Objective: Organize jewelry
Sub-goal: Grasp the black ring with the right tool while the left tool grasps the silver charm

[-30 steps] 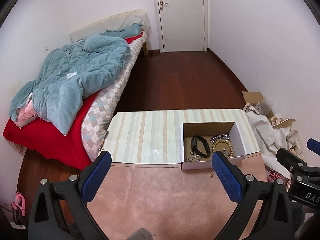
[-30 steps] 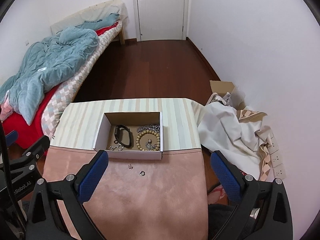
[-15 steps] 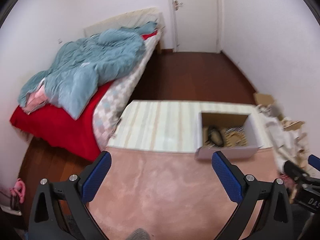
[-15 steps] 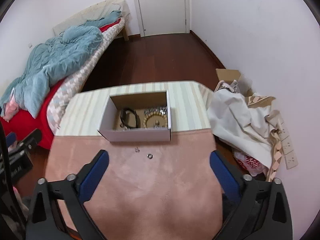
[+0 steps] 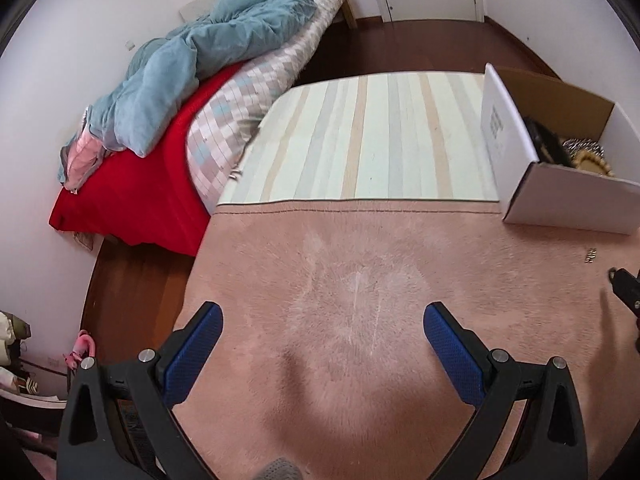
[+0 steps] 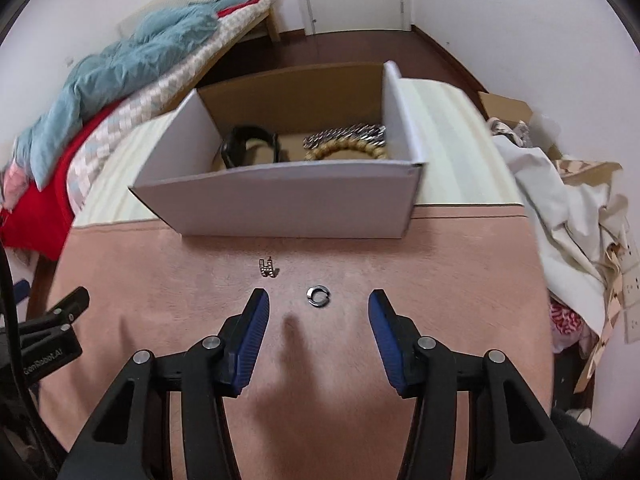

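A small open silver ring (image 6: 318,295) is seen lying on the pink plush surface (image 6: 360,360), just ahead of the right gripper (image 6: 318,300), with a tiny stud-set clasp (image 6: 267,268) beside it. Compared with a second ago, both grippers are brought much lower and closer to the surface. The right fingers (image 6: 256,320) have just been closing to a half-open gap, nothing yet pressed between them; a pick-up of the ring is judged imminent. The left gripper (image 5: 322,316) is held wide open and empty. Behind stands the cardboard box (image 6: 280,200), in which a black band (image 6: 248,144) and a beaded bracelet (image 6: 344,151) are held, on a striped cloth (image 5: 380,140). Beyond are seen a bed (image 5: 160,160) and a teal quilt (image 5: 200,52).
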### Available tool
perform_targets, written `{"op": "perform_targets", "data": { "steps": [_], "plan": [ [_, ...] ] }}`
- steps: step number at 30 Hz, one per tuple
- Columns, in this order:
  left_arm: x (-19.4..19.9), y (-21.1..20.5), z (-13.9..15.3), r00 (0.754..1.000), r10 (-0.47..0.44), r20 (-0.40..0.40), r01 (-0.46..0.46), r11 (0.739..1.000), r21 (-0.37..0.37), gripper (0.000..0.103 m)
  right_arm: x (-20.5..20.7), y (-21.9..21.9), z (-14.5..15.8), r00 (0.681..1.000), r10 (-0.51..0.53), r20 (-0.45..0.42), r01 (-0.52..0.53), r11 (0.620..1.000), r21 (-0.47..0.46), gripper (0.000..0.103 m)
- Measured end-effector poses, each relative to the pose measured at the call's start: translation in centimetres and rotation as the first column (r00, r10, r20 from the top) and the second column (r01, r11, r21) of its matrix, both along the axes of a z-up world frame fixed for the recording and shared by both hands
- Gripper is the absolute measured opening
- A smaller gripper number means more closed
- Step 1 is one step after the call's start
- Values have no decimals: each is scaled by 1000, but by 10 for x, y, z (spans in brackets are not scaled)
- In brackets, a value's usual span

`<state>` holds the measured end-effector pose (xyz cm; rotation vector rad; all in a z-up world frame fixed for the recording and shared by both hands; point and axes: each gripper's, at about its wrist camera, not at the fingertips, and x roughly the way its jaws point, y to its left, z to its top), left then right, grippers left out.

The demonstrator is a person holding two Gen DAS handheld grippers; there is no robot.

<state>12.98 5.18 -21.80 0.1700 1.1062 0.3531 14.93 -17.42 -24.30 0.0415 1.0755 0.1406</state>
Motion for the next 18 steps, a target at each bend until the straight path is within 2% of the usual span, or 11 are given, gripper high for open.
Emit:
{"op": "perform_targets", "data": {
  "steps": [1, 3, 6, 7, 12, 15, 18],
  "plan": [
    [1, 1, -2, 1000, 0, -4, 0, 1000, -2, 102, 2, 2, -4, 1000, 8, -2, -8, 1000, -14, 53],
    [2, 2, -6, 1000, 0, -13, 0, 1000, -8, 102, 5, 6, -12, 1000, 20, -12, -20, 999, -37, 43],
    [4, 1, -9, 1000, -1, -23, 1, 1000, -13, 102, 3, 10, -12, 999, 44, 25, -42, 997, -69, 24],
    [5, -1, -9, 1000, -5, -22, 5, 1000, -15, 102, 3, 11, -13, 998, 49, 31, -47, 996, -75, 13],
    [9, -19, -8, 999, -43, -14, 43, 998, -36, 102, -3, -2, -8, 999, 30, 43, -29, 999, -24, 12],
    [14, -41, -7, 996, -84, -13, 82, 992, -96, 102, -9, -21, 3, 999, -7, 48, 7, 1000, 7, 12],
    [21, -72, -9, 989, -148, -14, 143, 974, -177, 102, -14, -42, 11, 997, -50, 50, 50, 999, 16, 12]
  ]
}}
